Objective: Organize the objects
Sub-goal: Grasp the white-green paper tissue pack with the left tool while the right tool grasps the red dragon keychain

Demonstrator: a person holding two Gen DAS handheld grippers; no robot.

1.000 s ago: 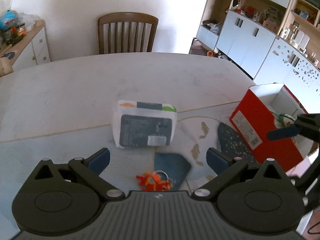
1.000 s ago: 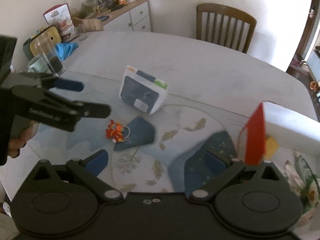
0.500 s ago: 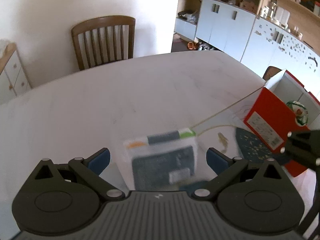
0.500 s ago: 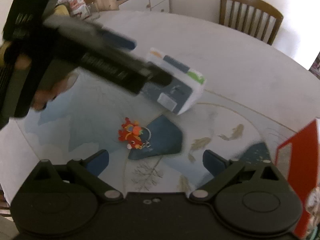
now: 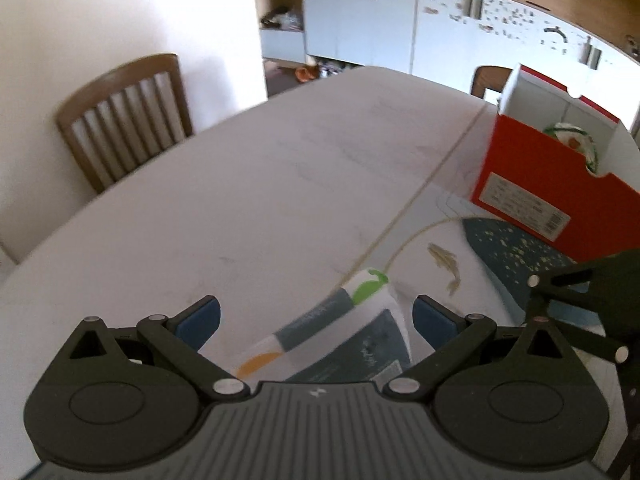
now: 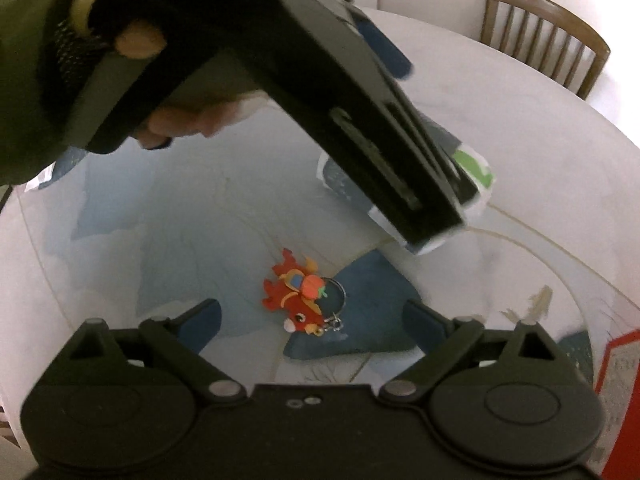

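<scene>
A white and grey packet (image 5: pixel 340 340) with a green corner lies on the table between the fingers of my left gripper (image 5: pixel 316 320). That gripper is open and its blue pads stand clear of the packet's sides. In the right wrist view the packet (image 6: pixel 476 168) is mostly hidden behind the left tool, which a gloved hand (image 6: pixel 120 36) holds. A red plush keychain (image 6: pixel 298 296) with a metal ring lies on the patterned mat between the fingers of my right gripper (image 6: pixel 312 320). Its jaws are closing, still wide, and the pads do not touch the toy.
A red box (image 5: pixel 552 200) with a white inside stands at the right and holds a round green-and-white thing (image 5: pixel 568 140). A wooden chair (image 5: pixel 124 128) stands at the far edge of the table. White cabinets (image 5: pixel 440 28) line the wall behind.
Both grippers came down and forward. The left one rolled and now straddles the packet. The right one now hangs over the keychain, with the left tool crossing its view.
</scene>
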